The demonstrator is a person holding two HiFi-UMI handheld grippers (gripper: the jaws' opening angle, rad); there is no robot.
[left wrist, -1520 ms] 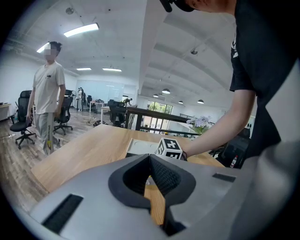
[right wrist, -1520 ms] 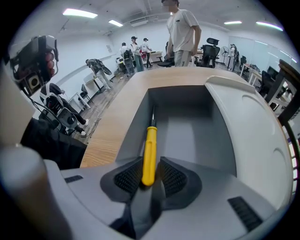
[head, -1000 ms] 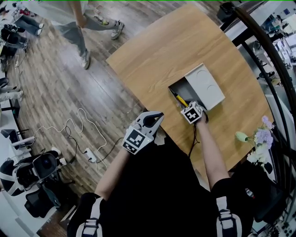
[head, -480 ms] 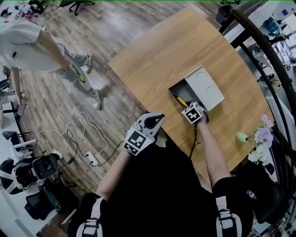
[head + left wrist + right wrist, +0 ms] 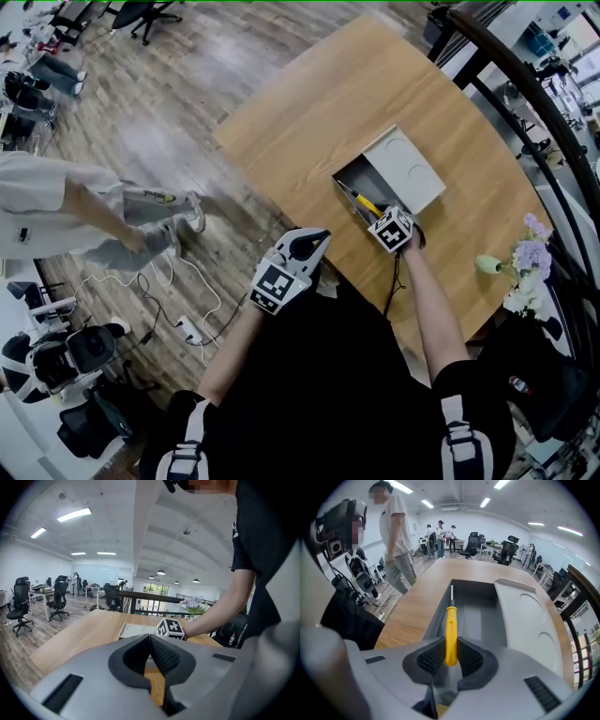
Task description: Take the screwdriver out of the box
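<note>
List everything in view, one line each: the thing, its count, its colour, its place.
table: one, light wood, centre
box: one, grey, open, on table
screwdriver: one, yellow handle, over box
flowers: one bunch, purple-white, table's right edge
bystander: one, pale clothes, floor, left
cables: several, white, floor
left gripper: one, grey, shut, empty, near table edge
right gripper: one, grey, shut on screwdriver, above box

Head view looks steeply down; both gripper views (low, close) share the box [image 5: 403,169].
</note>
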